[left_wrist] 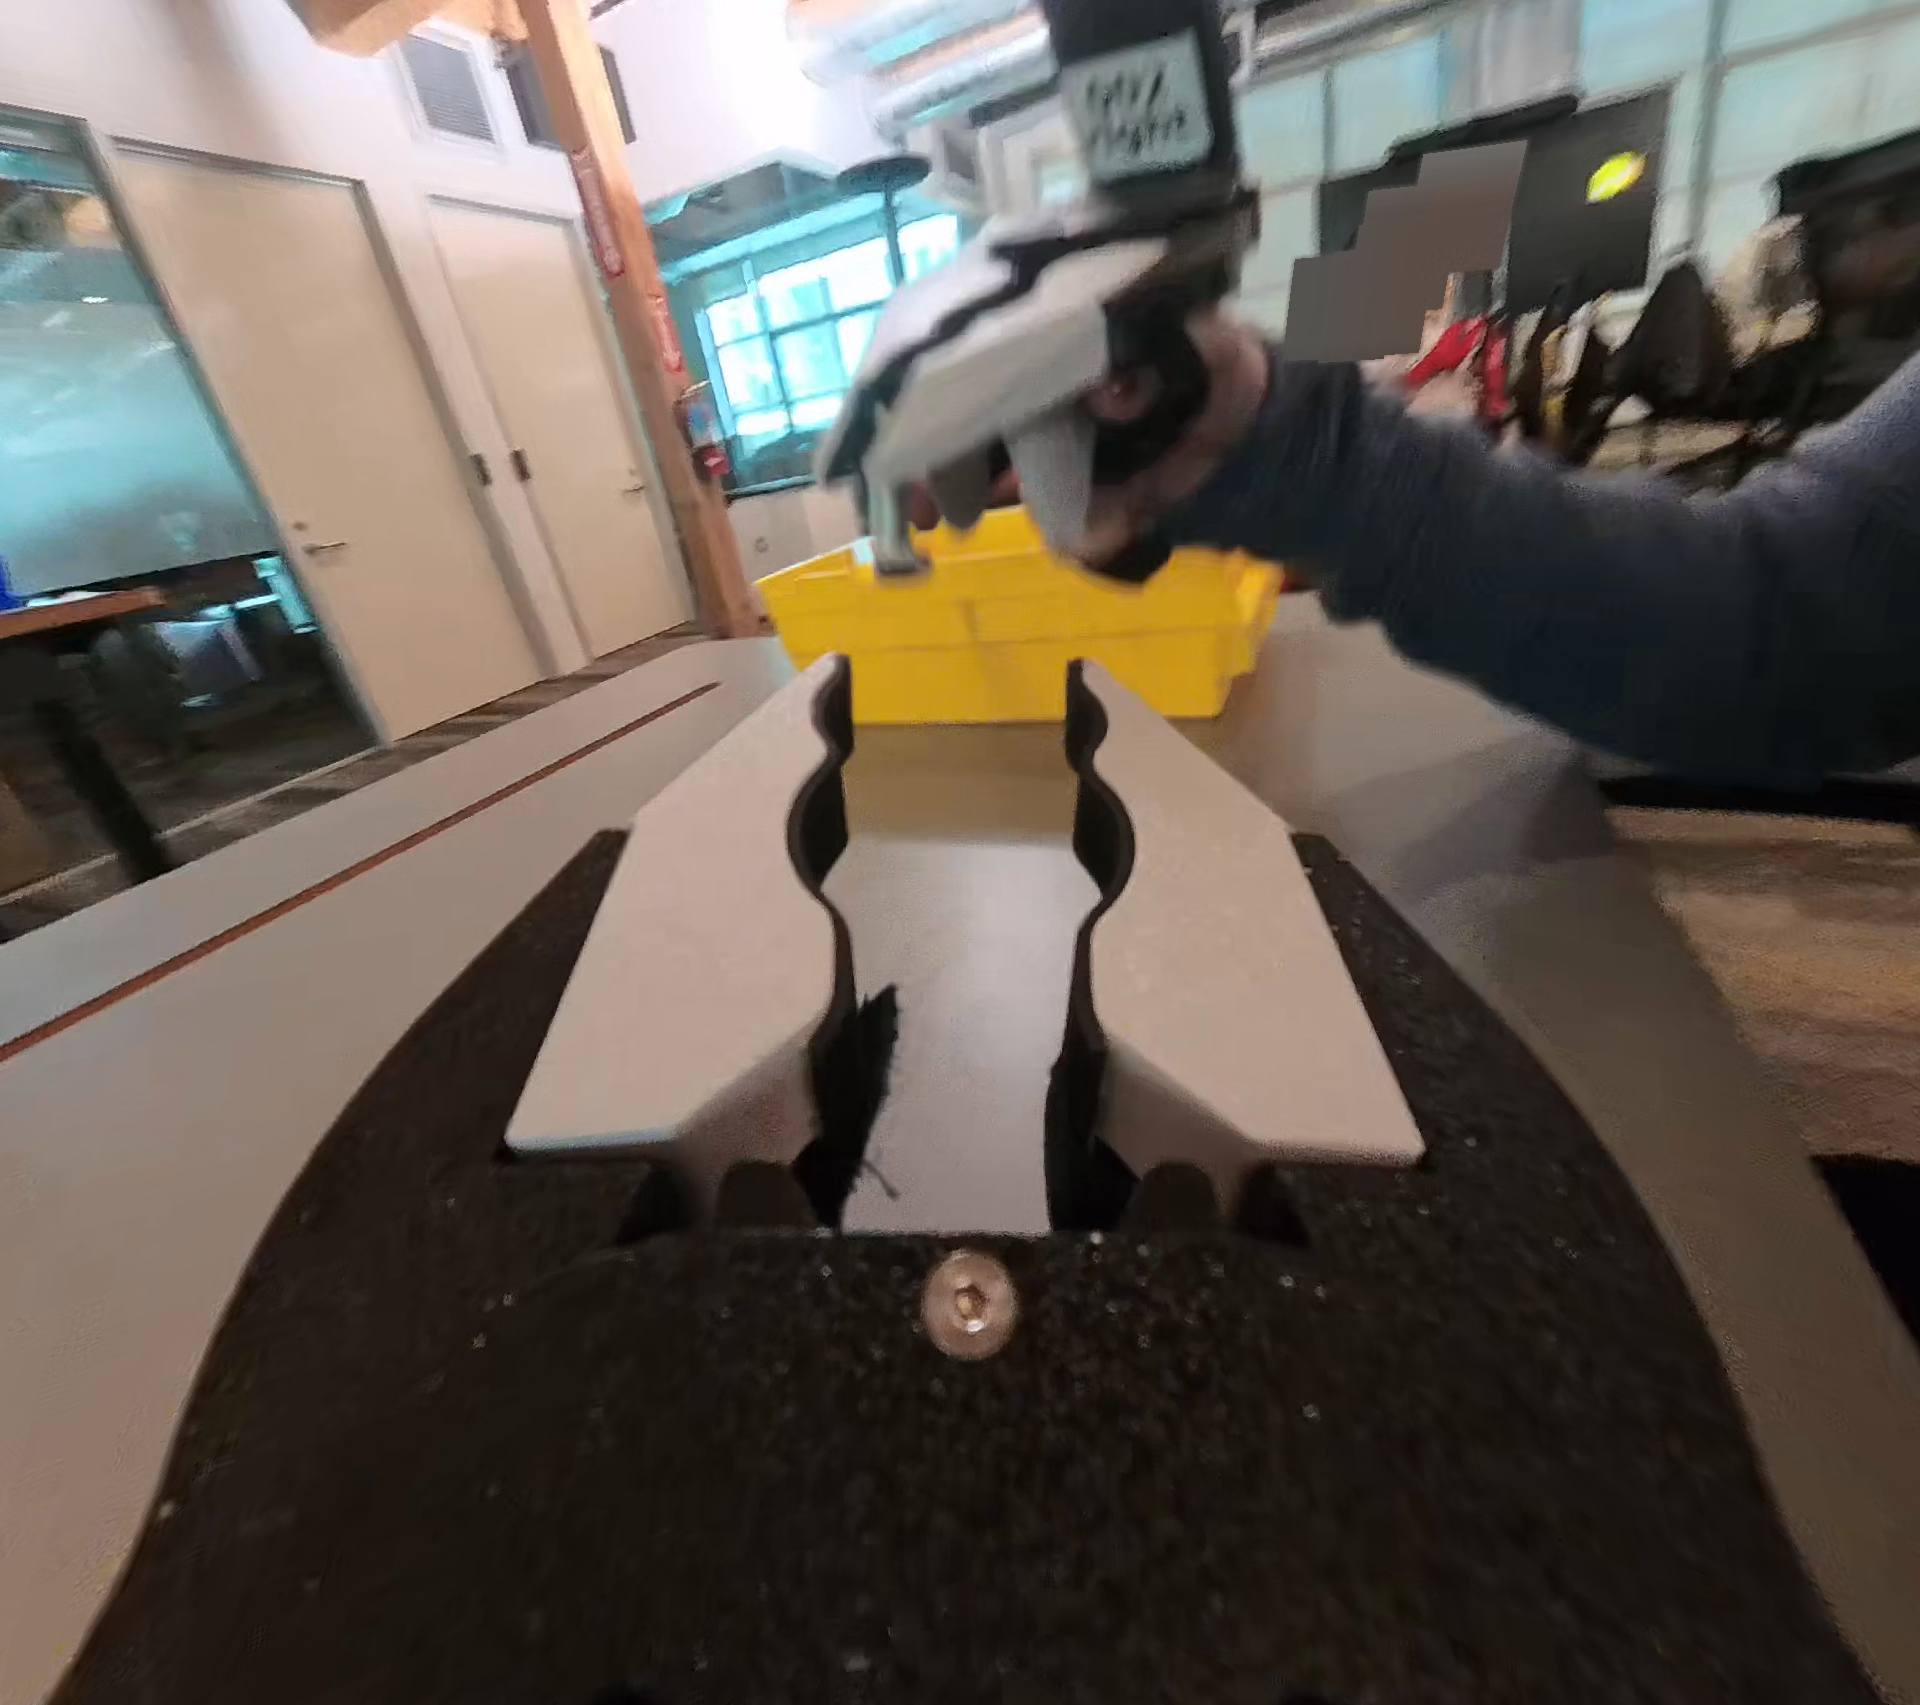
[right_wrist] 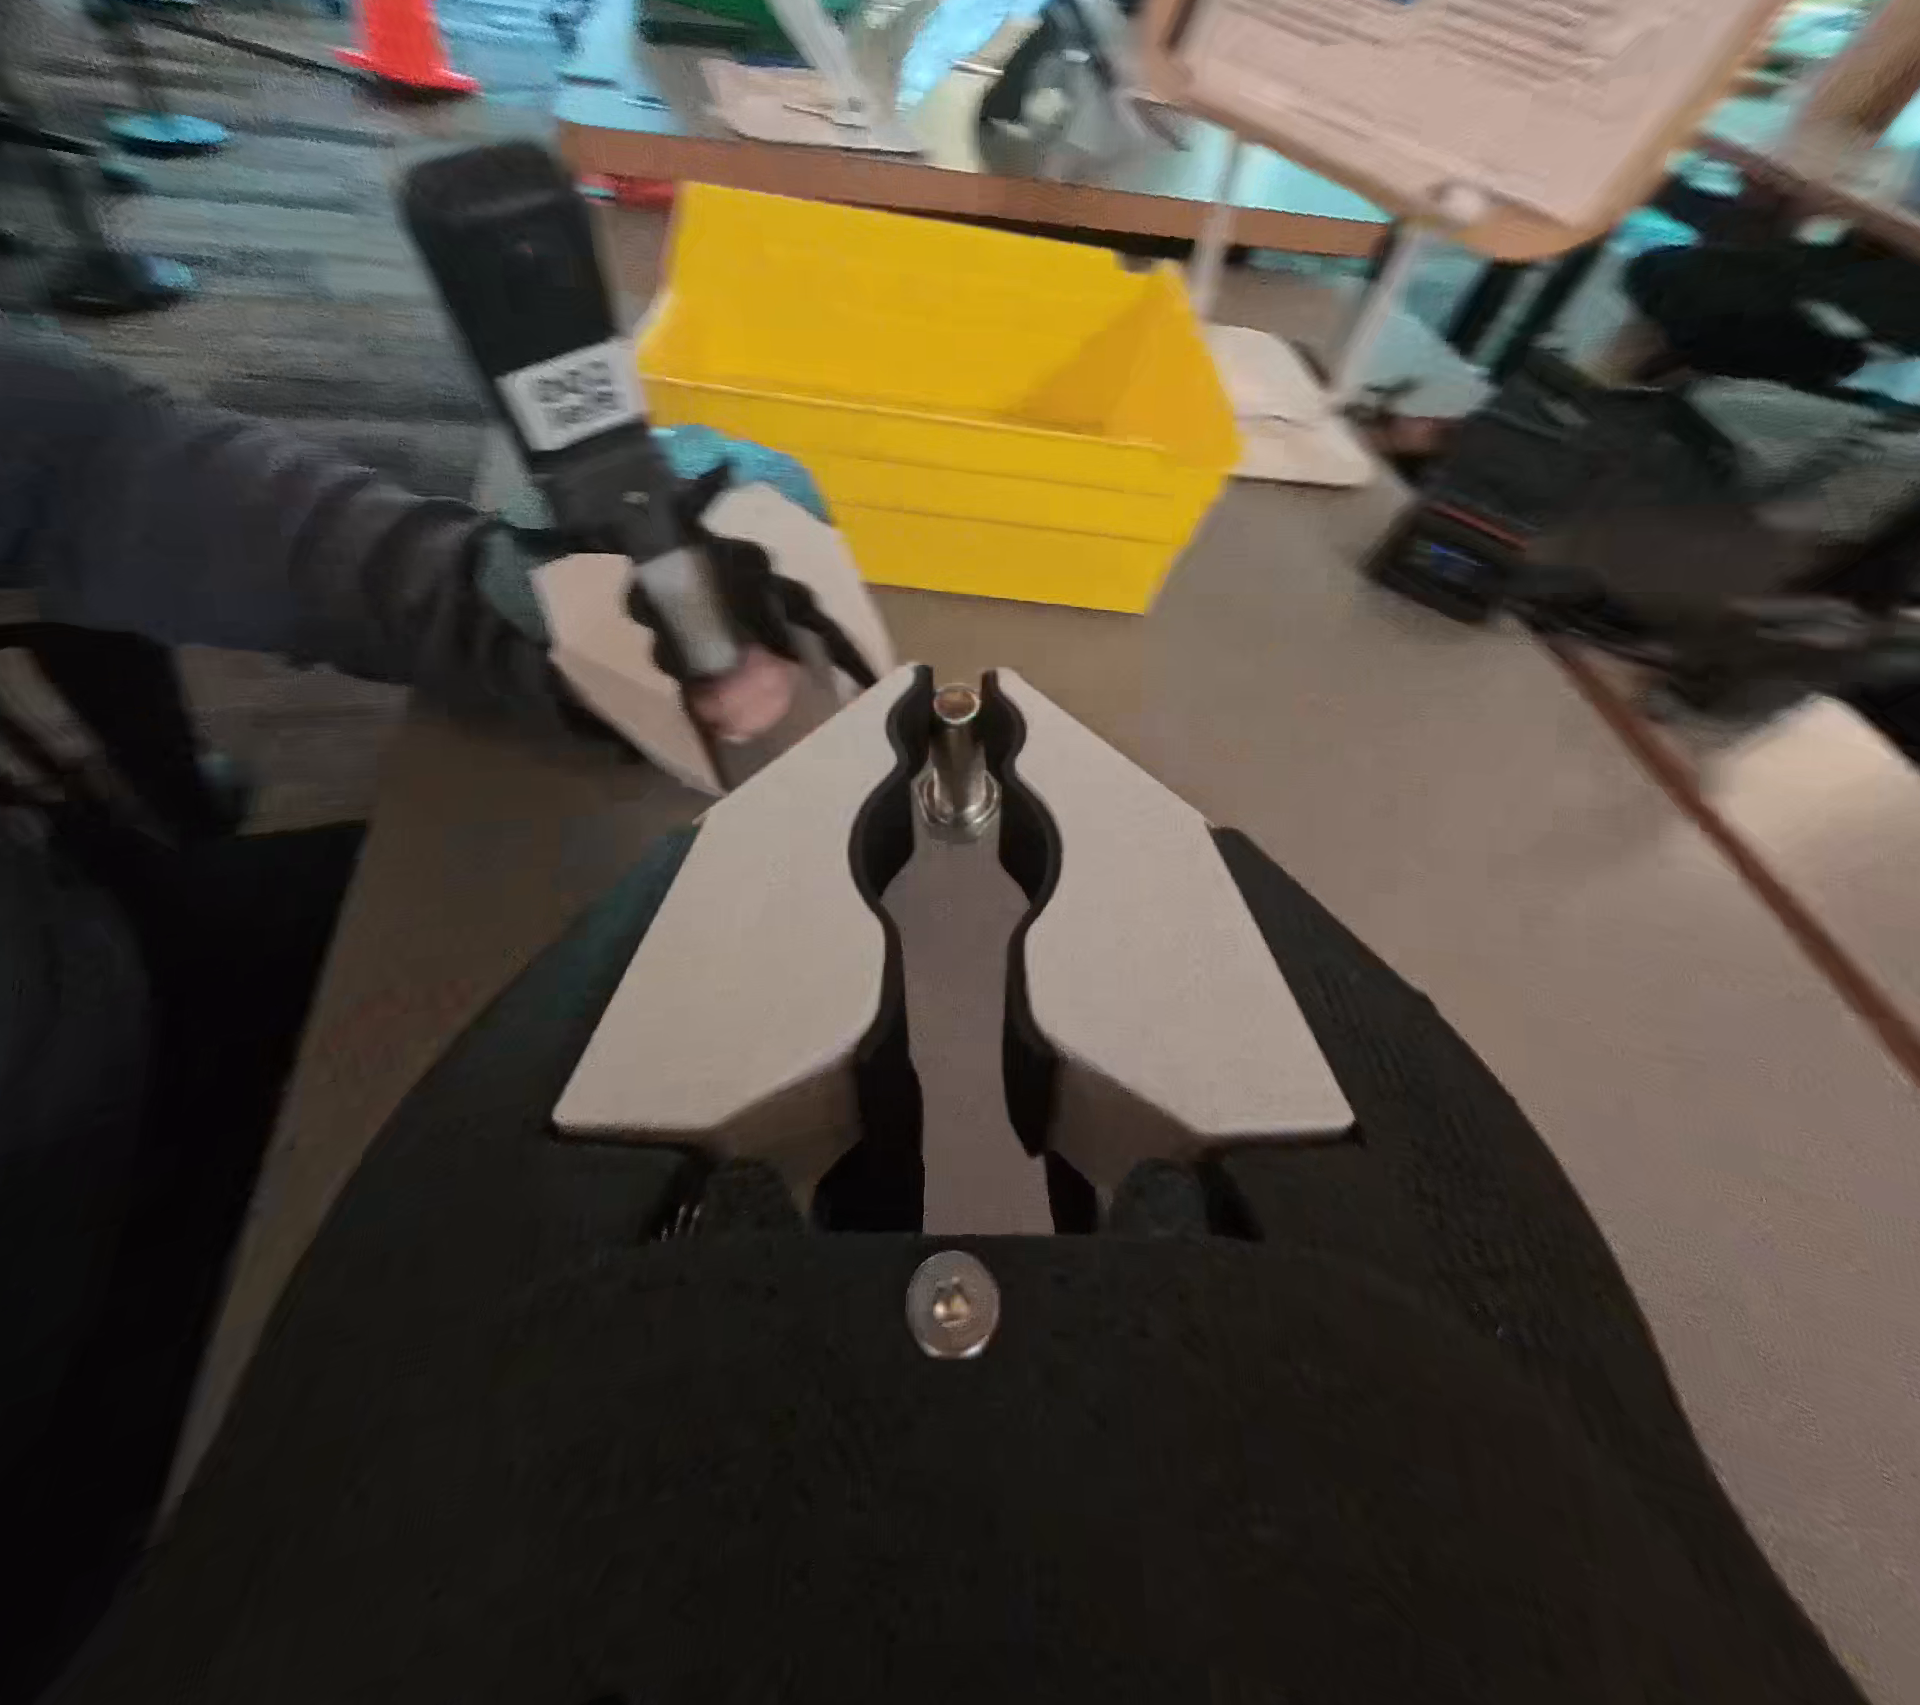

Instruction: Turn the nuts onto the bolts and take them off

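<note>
So the right gripper [right_wrist: 954,699], the one with pale grey fingers on a black textured body, is clamped around a shiny steel bolt [right_wrist: 951,756] with a steel hex nut [right_wrist: 956,814] threaded on it. The bolt sits lengthwise in the scalloped groove between the fingers, one end poking toward the tips and the nut tucked into the wider notch just behind. I'd guess that's the whole reason for those wavy inner edges: they cradle round stock so it can't roll, and the notch gives the nut somewhere to sit. In the left wrist view you can see the same bolt [left_wrist: 894,528] hanging down out of the right gripper's [left_wrist: 940,481] tips, just above the back rim of the yellow plastic bin.

The left gripper [left_wrist: 958,679] is a different story: fingers spread apart, nothing between them, just grey tabletop [left_wrist: 312,980] showing through the gap. It's held low over the table, aimed at the bin, and in the right wrist view it [right_wrist: 727,668] sits just off to the left of the bolt end. My read is it's parked ready to come in and grab the nut or the free end, so one side holds and the other twists.

Further out, the yellow plastic bin [right_wrist: 935,450] sits on the table right ahead of both tools, open side up; what shows of its inside looks bare. Probably the stash or drop spot for the hardware. Both views are pretty motion-blurred, so I can't tell how far along the thread the nut is.
</note>
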